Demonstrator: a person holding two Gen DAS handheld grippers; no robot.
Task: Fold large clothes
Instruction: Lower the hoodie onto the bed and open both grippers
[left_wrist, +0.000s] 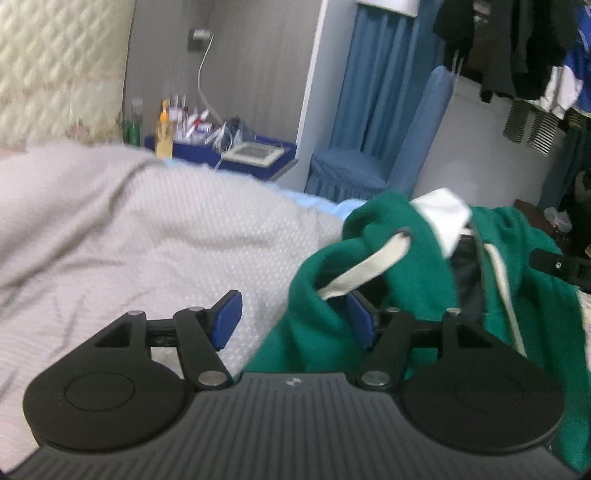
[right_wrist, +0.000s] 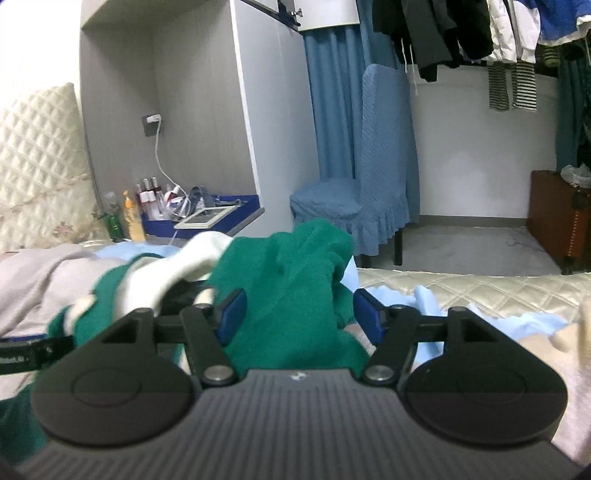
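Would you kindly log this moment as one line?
left gripper: open | right gripper: open | green hoodie: bunched on bed, unfolded

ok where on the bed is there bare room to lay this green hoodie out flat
The widest free patch is the grey blanket left of the green hoodie, running toward the quilted headboard. A smaller one is the cream quilted cover to its right, bordered by pale blue bedding. It is crowded around both open grippers, left and right, where the hoodie lies bunched.

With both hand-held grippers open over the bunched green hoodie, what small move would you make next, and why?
Probably close the right hand-held gripper on the fold between its pads. The green hoodie lies crumpled on the grey blanket, unheld, and the left hand-held gripper sits only at its edge, so it needs lifting and spreading.
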